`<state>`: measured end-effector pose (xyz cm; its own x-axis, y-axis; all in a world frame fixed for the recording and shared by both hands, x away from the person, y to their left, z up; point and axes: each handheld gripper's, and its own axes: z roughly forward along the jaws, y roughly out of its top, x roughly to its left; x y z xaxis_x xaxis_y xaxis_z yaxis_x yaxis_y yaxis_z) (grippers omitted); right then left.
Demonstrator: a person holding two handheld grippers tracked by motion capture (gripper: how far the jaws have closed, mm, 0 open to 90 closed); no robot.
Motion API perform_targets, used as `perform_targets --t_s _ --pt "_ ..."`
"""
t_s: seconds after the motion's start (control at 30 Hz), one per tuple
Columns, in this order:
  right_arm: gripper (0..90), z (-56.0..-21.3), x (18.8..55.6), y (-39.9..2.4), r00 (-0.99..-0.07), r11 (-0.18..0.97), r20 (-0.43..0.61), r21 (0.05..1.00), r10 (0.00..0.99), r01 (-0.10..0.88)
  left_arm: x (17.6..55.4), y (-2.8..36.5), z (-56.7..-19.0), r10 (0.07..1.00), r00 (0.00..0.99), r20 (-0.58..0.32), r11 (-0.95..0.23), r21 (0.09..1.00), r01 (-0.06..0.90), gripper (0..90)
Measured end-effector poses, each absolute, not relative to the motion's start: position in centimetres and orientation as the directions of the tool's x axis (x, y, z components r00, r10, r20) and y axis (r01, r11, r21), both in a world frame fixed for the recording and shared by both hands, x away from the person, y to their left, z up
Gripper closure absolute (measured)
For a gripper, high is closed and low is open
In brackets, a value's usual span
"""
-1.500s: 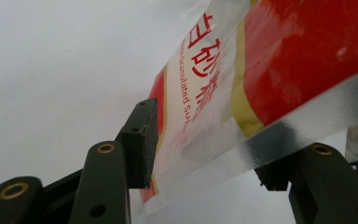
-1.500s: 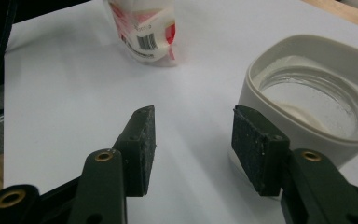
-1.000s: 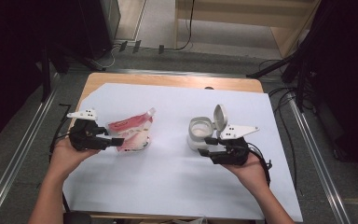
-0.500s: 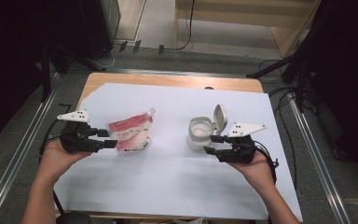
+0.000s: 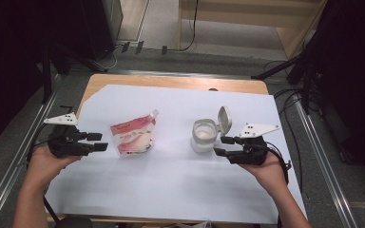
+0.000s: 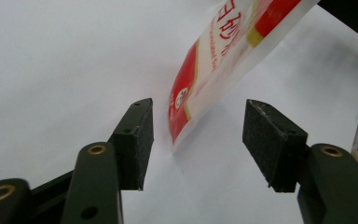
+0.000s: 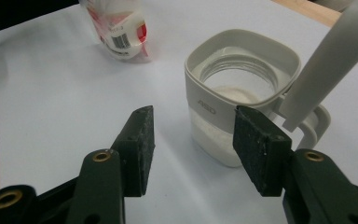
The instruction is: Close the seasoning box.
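Note:
A red and white pouch (image 5: 133, 137) lies on the white sheet (image 5: 171, 190), left of centre. My left gripper (image 5: 99, 141) lies level to its left with the tips just short of it. Its jaws have just been opening and nothing is between them. In the left gripper view the pouch (image 6: 214, 60) has its corner just beyond my left gripper (image 6: 196, 140). A white jar (image 5: 204, 135) of white powder stands right of centre, its flip lid (image 5: 224, 118) raised. My right gripper (image 5: 220, 146) is open, just right of the jar (image 7: 233, 93), without touching it.
The sheet covers a wooden table (image 5: 171, 83) with metal rails along both sides. Cables lie on the floor beyond the far edge. In the right gripper view the pouch (image 7: 119, 28) lies far off past the jar, and the raised lid (image 7: 326, 60) is at the right.
My left gripper has drawn back to the left, away from the pouch's edge where its tips were a second ago. The pouch, the jar and my right gripper stay put.

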<state>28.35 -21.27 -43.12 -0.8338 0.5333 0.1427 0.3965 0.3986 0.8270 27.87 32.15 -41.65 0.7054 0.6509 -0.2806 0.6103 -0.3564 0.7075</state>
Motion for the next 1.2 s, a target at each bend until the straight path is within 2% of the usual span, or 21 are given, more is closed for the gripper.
perform_targets --t_s 0.6,0.73,0.9,1.2 --pt "51.9 -43.1 29.2 -23.2 -0.81 0.38 0.148 0.826 0.567 0.417 28.9 33.4 -42.4 0.699 0.666 -0.259 -0.303 0.737 0.604 43.7" --pt "52.6 -43.1 29.4 -23.6 -0.802 0.361 0.174 0.825 0.571 0.436 29.4 33.0 -42.6 0.7 0.666 -0.258 -0.3 0.74 0.603 44.7" --pt "58.2 -42.9 29.5 -24.4 -0.784 0.336 0.177 0.831 0.594 0.442 30.2 32.4 -43.0 0.687 0.673 -0.273 -0.31 0.728 0.611 45.2" --pt "60.0 -42.9 30.3 -25.5 -0.743 0.282 0.208 0.834 0.636 0.475 30.8 31.2 -43.4 0.672 0.692 -0.264 -0.346 0.714 0.609 45.2"
